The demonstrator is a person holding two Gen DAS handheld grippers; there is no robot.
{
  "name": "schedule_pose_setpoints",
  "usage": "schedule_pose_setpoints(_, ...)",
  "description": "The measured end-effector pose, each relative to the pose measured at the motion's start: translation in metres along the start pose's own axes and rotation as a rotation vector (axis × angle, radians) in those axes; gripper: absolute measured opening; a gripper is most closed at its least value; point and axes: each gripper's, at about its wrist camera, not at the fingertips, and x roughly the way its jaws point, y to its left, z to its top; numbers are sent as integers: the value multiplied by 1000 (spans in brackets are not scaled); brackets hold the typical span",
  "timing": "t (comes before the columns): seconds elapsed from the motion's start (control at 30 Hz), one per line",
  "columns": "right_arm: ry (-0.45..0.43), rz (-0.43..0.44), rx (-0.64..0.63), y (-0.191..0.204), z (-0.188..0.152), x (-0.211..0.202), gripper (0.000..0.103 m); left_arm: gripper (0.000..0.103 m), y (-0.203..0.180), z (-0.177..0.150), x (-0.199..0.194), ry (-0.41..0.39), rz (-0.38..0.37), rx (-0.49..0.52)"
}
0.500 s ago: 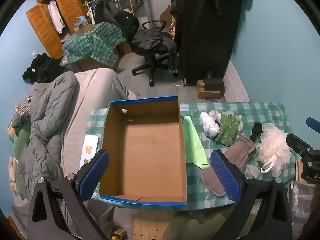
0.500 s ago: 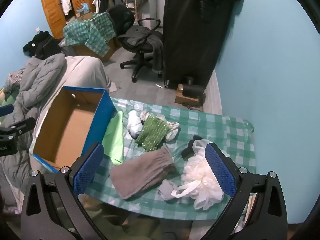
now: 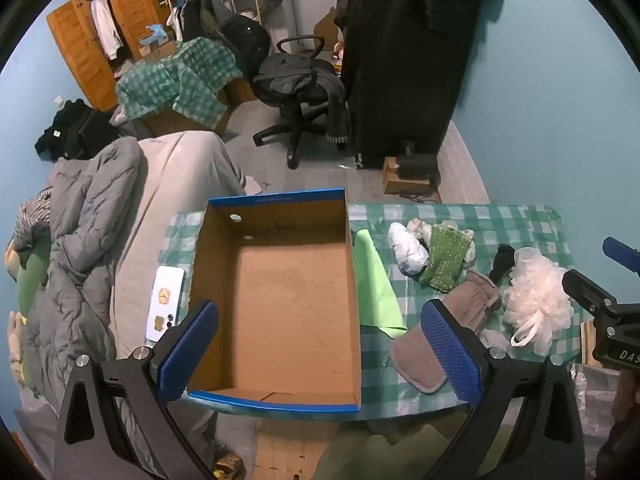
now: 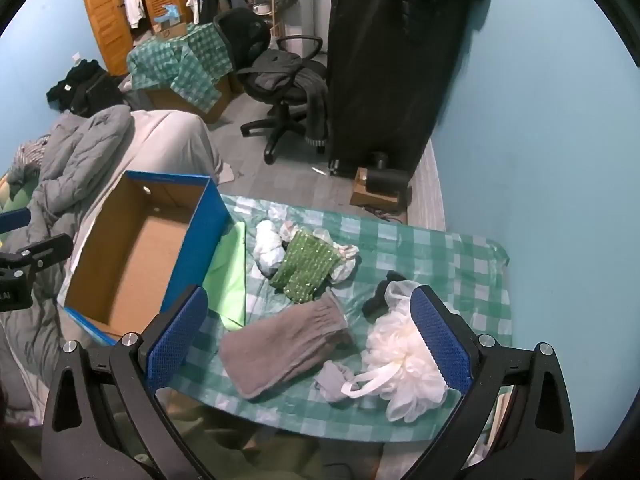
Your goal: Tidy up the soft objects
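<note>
Both jaws wide, empty. I judge grey mitt point(image 4: 286, 350), between right gripper point(image 4: 306, 344) pads, limp, light; pinch mid-body. Left gripper point(image 3: 316, 354) brackets box point(image 3: 280, 300).

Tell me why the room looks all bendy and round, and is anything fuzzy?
Left wrist view: the fisheye lens bows the blue wall and leaves black corners; the cardboard box looks sharp. Right wrist view: same curving, dim indoor light, the bath pouf sharp, and the far wardrobe small but not blurred.
</note>
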Motion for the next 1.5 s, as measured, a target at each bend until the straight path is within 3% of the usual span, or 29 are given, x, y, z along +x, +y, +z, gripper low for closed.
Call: schedule_pose_setpoints(1.5, 14, -2, -1, -3, 4, 3, 100, 101, -2, -4, 8, -2, -17, 0)
